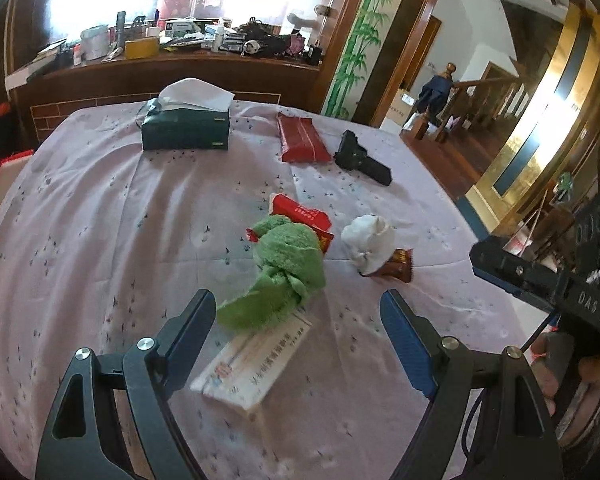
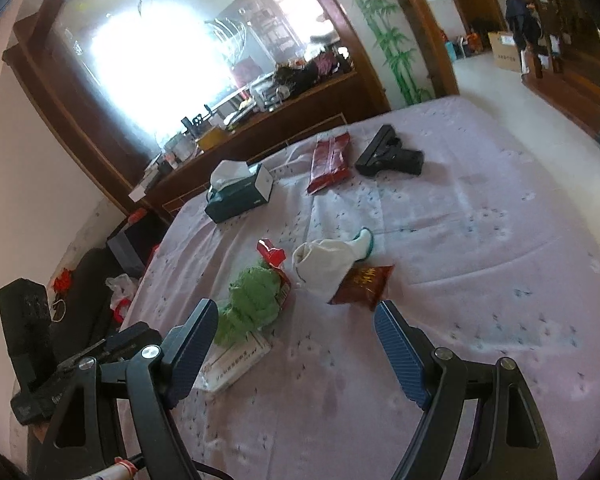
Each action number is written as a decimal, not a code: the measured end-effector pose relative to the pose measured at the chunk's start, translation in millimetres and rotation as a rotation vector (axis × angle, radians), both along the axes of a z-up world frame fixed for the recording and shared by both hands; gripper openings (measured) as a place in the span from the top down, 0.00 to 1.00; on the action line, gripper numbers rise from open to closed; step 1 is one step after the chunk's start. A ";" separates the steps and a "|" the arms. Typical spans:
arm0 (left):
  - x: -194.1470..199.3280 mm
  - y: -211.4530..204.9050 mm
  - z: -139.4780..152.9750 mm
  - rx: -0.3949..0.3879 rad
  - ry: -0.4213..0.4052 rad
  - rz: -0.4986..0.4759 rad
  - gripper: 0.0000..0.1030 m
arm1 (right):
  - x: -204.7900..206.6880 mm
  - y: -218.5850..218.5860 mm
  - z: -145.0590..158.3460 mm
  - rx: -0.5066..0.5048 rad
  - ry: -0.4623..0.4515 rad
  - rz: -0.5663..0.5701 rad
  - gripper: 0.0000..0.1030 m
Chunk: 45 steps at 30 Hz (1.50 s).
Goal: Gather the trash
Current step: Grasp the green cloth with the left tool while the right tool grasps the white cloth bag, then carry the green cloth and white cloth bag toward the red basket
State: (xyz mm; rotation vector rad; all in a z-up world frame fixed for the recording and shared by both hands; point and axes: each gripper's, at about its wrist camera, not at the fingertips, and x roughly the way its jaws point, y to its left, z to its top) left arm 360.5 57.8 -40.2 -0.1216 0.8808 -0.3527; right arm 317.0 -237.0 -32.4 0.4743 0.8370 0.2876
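Both claws hang wide open and empty over the bed [image 1: 100, 208], left gripper [image 1: 300, 320] and right gripper [image 2: 296, 326] angled down toward the litter: red wrapper [image 1: 300, 216] at twelve o'clock of the green cloth [image 1: 284, 276], brown snack packet [image 2: 362, 286] under the white sock [image 2: 328, 264], likely first targets

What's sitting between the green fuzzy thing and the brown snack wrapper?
A balled-up white sock lies between the green fuzzy cloth and the brown snack wrapper, overlapping the wrapper's edge. Both wrist views show it.
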 end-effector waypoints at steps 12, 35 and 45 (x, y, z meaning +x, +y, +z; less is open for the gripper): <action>50.7 -22.1 -42.6 0.095 0.061 -0.041 0.20 | 71.2 8.1 -38.8 0.115 0.125 -0.021 0.21; 24.1 -25.2 -32.8 0.017 0.067 -0.054 0.84 | 54.3 10.6 -40.6 0.108 0.131 -0.011 0.79; -112.1 -18.7 -10.1 -0.082 0.094 -0.111 0.84 | -99.2 -21.0 11.6 0.147 -0.035 -0.004 0.79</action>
